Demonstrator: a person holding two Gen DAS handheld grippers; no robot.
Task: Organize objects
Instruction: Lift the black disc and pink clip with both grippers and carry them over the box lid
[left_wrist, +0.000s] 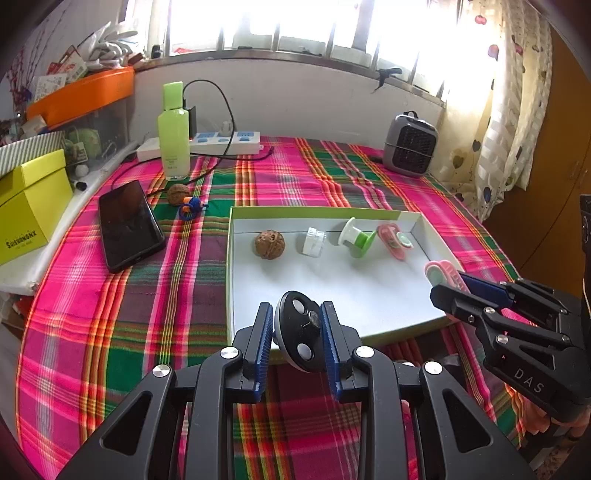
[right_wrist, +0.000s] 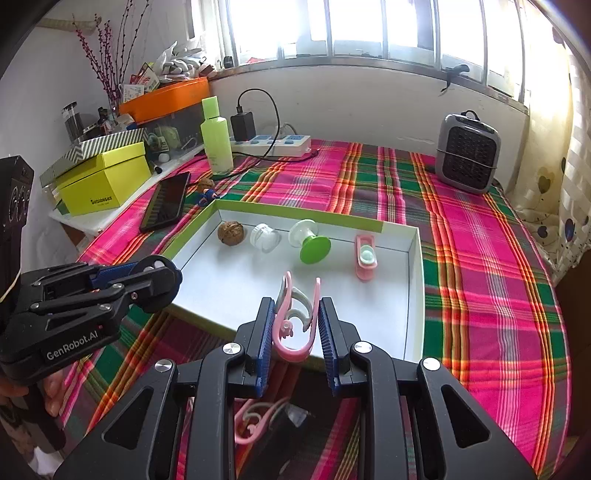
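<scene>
The left gripper (left_wrist: 297, 332) pinches a black disc (left_wrist: 301, 328) above the tray's (left_wrist: 332, 334) near edge; the right gripper (right_wrist: 295, 325) pinches a pink clip (right_wrist: 293, 325) there. Farther in lie a walnut (left_wrist: 269, 244) and another clip (right_wrist: 365, 256). A careless release could drop either piece outside the rim.

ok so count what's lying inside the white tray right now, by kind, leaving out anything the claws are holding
Walnut: 1
Clear plastic cap: 1
Green and white suction hook: 1
Pink clip: 1
Total lying in the white tray: 4
</scene>
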